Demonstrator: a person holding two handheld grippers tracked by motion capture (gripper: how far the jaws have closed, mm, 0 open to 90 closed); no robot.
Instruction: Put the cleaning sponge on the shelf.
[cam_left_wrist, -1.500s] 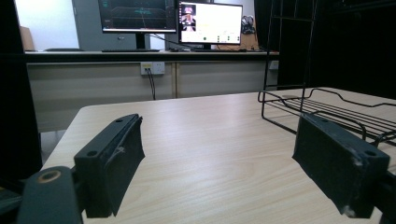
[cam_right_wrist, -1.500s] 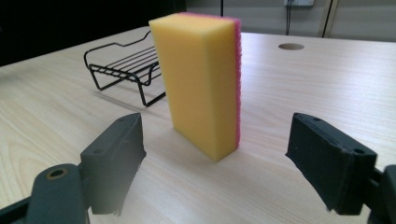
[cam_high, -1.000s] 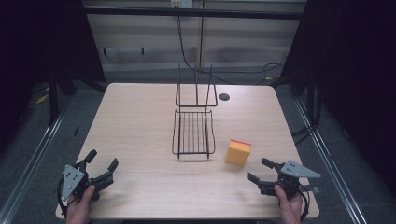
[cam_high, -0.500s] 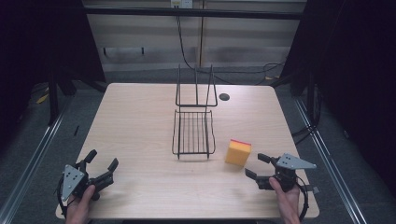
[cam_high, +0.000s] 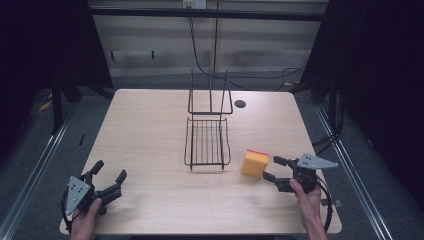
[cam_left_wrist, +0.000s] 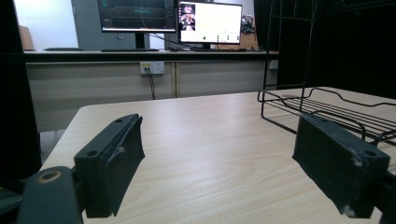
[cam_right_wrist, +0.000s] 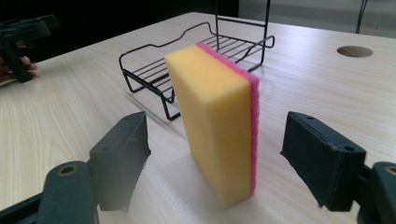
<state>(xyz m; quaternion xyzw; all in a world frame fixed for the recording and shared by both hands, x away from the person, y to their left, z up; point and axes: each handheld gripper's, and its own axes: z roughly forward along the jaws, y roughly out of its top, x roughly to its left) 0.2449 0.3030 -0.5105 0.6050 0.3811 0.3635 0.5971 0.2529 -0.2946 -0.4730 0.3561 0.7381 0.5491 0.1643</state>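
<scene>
Standing on edge at the lower right of the high view, the yellow sponge with its pink scouring layer was seen on the surface, beside the wire rack. The right gripper had its fingers apart on either side of the sponge, having just been closing, pads not touching. Sponge's far face was hidden. The left gripper, lower left, was held with fingers apart, nothing between.

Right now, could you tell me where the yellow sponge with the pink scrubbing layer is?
High view: yellow sponge stands on edge, right of the black wire rack, just ahead of the right gripper.
</scene>
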